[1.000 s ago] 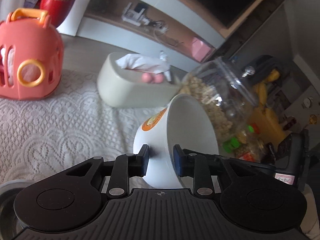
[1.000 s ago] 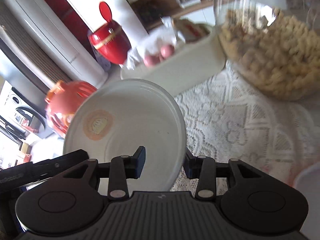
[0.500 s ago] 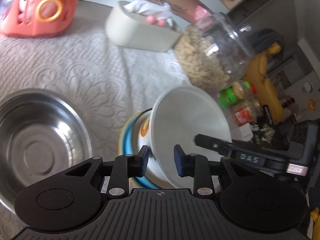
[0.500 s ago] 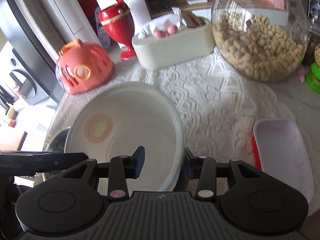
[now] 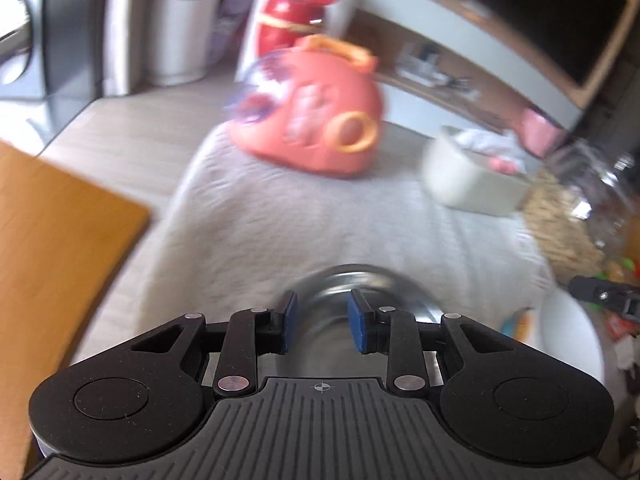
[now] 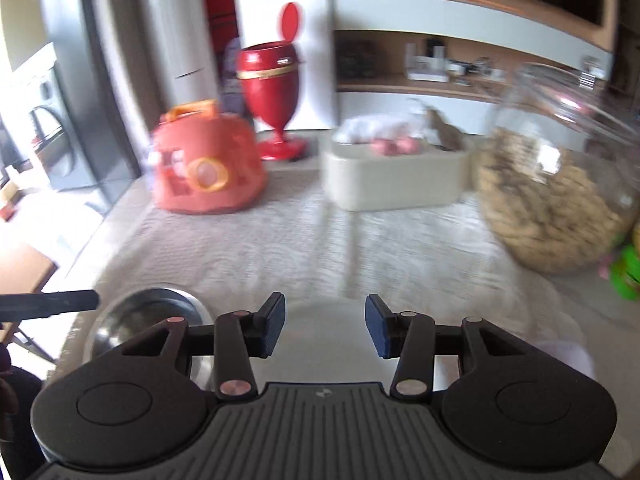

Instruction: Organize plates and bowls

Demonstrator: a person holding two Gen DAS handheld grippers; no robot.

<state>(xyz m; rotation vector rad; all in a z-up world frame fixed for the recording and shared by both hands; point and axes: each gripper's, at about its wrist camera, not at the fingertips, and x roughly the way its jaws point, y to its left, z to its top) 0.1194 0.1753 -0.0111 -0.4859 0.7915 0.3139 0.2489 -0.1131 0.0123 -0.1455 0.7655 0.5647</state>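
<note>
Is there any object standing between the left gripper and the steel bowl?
Nothing visible. The left gripper hangs directly over the steel bowl, jaws apart and empty, with only bare bowl rim beyond the fingertips. Motion blur hides fine detail.

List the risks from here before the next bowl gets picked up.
1. The left gripper has its jaws apart over the steel bowl; the rim looks thin and shiny, so a grip there could slip.
2. The right gripper is opening above the white bowl; nothing is between its pads, and both views are blurred, so a hasty move could knock it.
3. The glass jar of snacks stands close on the right; a wide swing might hit it.
</note>
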